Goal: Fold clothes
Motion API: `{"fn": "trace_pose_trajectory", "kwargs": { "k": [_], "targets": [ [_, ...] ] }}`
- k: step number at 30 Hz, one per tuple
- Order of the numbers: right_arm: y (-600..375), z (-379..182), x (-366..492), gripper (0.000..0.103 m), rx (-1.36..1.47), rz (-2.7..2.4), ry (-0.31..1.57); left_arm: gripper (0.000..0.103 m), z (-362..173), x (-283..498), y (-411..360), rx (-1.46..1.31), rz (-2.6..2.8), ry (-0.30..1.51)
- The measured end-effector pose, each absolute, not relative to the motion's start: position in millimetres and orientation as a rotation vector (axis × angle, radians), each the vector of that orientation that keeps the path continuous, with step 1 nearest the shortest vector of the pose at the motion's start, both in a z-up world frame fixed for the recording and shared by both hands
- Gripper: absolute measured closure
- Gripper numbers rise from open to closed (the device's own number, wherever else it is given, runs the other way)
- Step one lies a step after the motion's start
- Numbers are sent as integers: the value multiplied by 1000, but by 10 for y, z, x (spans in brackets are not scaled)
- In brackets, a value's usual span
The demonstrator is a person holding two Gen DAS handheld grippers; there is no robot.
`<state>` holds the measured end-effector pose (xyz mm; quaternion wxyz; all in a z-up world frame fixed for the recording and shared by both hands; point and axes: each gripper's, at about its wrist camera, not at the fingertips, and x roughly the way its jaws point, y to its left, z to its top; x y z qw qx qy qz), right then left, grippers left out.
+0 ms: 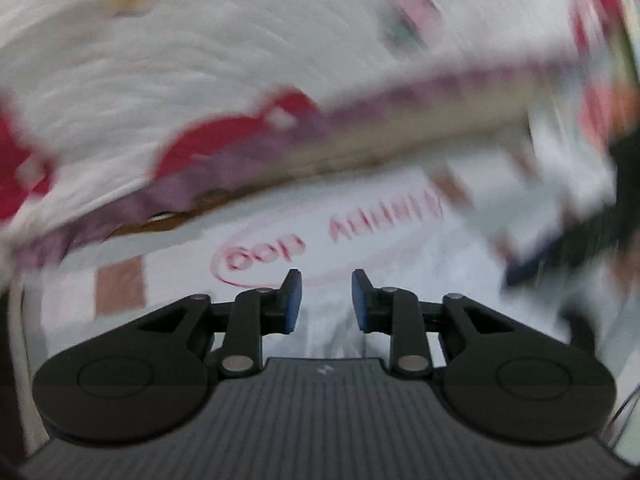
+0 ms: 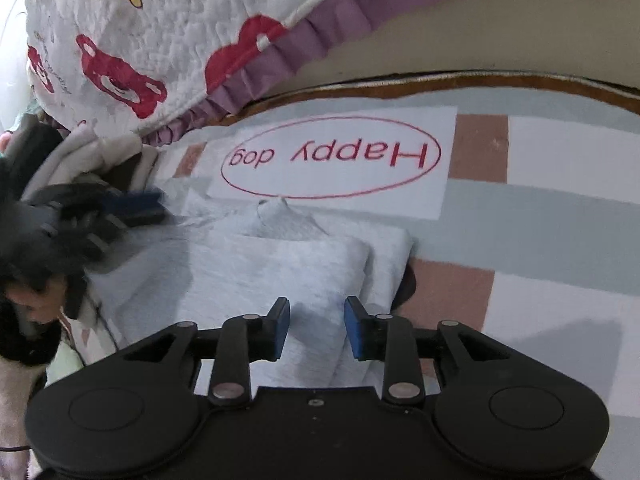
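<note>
We see the folded grey garment (image 2: 280, 264) lying on the "Happy dog" mat (image 2: 540, 216), just below the lettering, our right tongs (image 2: 317, 330) parted above it gripping nothing, our left tongs (image 1: 326, 300) parted too, empty, quilt (image 2: 160, 40) beyond.

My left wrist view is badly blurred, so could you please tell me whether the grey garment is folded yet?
Observer: Yes, the right wrist view shows the grey garment folded in layers below the "Happy dog" label.
Operator: Thank you. Is the right gripper holding it?
Observer: No, the right gripper is over the cloth with its jaws apart, pinching nothing.
Operator: And where is my left gripper?
Observer: The left gripper is at the garment's left edge.
</note>
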<state>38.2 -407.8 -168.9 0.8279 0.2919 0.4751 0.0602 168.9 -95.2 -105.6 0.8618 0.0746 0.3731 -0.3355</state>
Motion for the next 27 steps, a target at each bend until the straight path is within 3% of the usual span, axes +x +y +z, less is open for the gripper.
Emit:
{"fn": "trace_pose_trajectory", "kwargs": {
  "k": [4,8,9,12,18,19,20,21,23,27],
  "targets": [
    [-4080,-1753,328,63,661,119,988,56,-1064,1428,-534,0,-678,799],
    [-4064,-1798,256,60,696,137,974,27,-1383,1172,-322,16,-631,896],
    [-4058,-1809,240,58,713,153,972,24,-1490,1128,-299,26,-609,941],
    [-4006,-1802,200,58,742,224,957,24,-1707,1046,-272,31,-596,1049],
    [-4027,-1846,142,58,772,171,924,24,-1632,1087,-293,-29,-691,974],
    [-4033,-1857,131,58,773,162,917,25,-1651,1105,-318,-31,-676,965],
    [-4033,-1864,123,58,775,159,909,34,-1653,1121,-349,-23,-657,950],
    [-4032,-1869,116,58,778,158,901,57,-1632,1125,-391,1,-647,923],
    [-4026,-1889,112,58,778,158,884,73,-1608,1146,-459,39,-670,885],
    [-3976,-1896,142,58,706,100,828,76,-1660,1307,-450,-44,-610,924]
  ]
}}
